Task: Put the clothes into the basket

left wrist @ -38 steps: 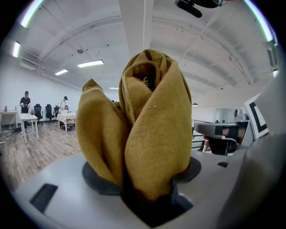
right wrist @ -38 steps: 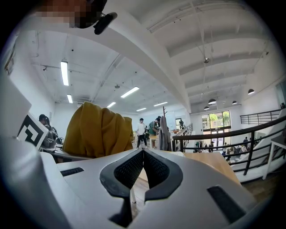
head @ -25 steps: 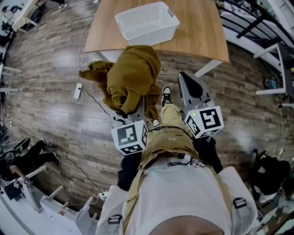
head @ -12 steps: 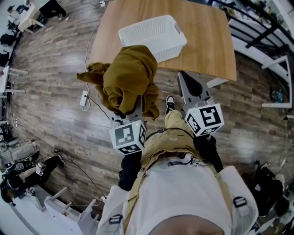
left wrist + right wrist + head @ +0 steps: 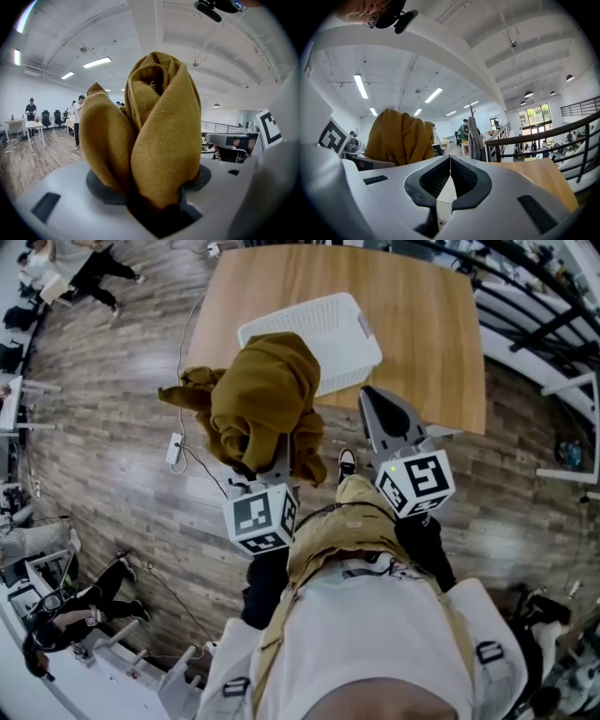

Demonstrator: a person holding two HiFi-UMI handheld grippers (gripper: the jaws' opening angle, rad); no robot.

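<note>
The left gripper (image 5: 277, 465) is clamped on a mustard-brown garment (image 5: 267, 395). In the left gripper view the thick folds of cloth (image 5: 154, 136) fill the space between the jaws and cover both pads, so the jaws stand fairly wide around the bundle. From the head view the cloth drapes over the front of that gripper and hides its tips, leaving only the marker cube and part of the body in sight. The kind of garment is hard to make out, as it is bunched up, with one end trailing off to the left.

The garment is held up in the air in front of the wooden table (image 5: 422, 324), above the wood floor (image 5: 112, 456). It overlaps the near left corner of the white basket (image 5: 342, 329), which stands on the table, and whether cloth and basket touch cannot be told.

The right gripper (image 5: 382, 413) hovers just beside the garment, near the table's front edge. Its jaws are pressed together at the tips with nothing between them, and a strip of white mesh shows through the gap lower down.

The person's trouser leg and shoe (image 5: 346, 462) show between the two grippers, partly covered by them
</note>
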